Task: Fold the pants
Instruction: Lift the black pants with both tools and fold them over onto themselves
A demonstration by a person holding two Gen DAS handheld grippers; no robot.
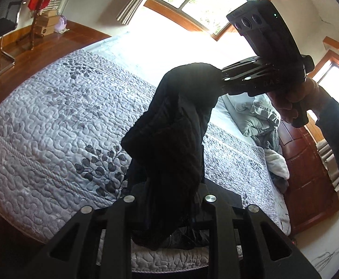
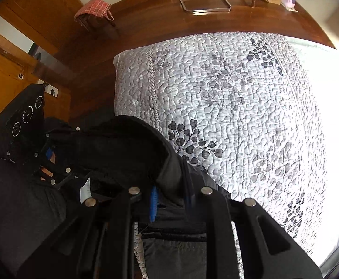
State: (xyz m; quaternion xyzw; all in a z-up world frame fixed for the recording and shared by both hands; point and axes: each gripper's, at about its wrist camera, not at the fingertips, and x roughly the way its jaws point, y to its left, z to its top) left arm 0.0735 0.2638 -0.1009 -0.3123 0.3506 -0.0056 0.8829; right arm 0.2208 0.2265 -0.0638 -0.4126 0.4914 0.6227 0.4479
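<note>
Black pants (image 1: 169,139) hang bunched in the air above the bed, stretched between both grippers. My left gripper (image 1: 169,200) is shut on the lower bunch of fabric, which hides its fingertips. A hand holds my right gripper (image 1: 218,81) higher up at the right, and it is shut on the top end of the pants. In the right wrist view, the right gripper (image 2: 169,197) pinches a thick fold of the pants (image 2: 127,148), with a blue pad showing. My left gripper (image 2: 76,153) holds the same cloth at the left.
A grey quilted bedspread (image 1: 53,127) with leaf prints covers the bed (image 2: 239,93) below. Crumpled bedding (image 1: 258,118) lies near a wooden headboard. On the wood floor stand a chair (image 2: 204,0), a stool with red checked cloth (image 2: 95,9) and a coat stand (image 1: 34,23).
</note>
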